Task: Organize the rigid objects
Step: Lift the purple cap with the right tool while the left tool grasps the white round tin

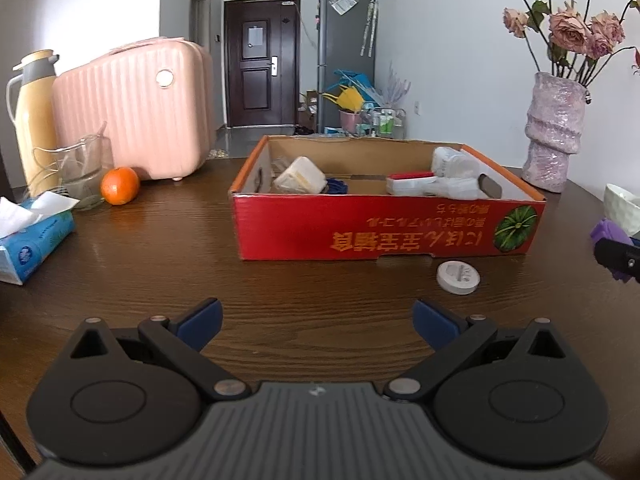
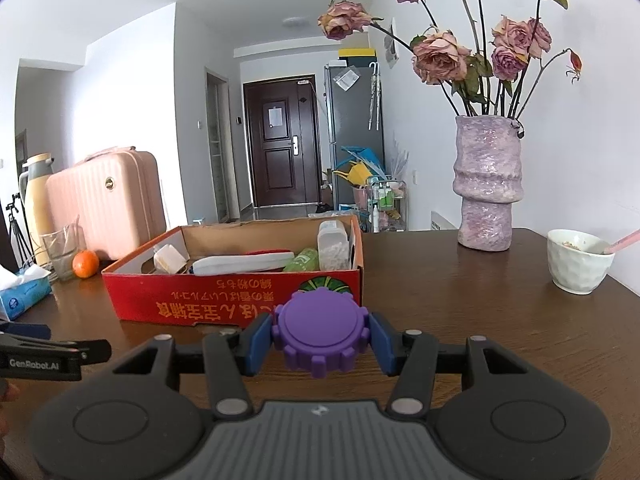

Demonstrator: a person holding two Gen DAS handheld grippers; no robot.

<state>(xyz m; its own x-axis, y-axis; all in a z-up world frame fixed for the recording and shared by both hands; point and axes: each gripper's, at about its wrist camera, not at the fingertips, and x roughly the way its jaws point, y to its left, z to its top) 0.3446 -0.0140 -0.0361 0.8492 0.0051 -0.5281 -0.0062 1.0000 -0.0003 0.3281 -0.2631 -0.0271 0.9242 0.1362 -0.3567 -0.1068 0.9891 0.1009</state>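
A dark brown wooden table [image 1: 160, 248] carries everything. Near its middle sits a red cardboard box [image 1: 384, 224], with a small white round cap [image 1: 458, 277] just beside its near wall. Toward the left edge lie a blue tissue pack [image 1: 32, 240], an orange [image 1: 119, 185], a glass jug [image 1: 82, 172], a yellow thermos [image 1: 34, 120] and a pink suitcase [image 1: 136, 112]. Toward the far right corner stand a purple vase [image 2: 486, 184] and a white bowl [image 2: 578, 262].
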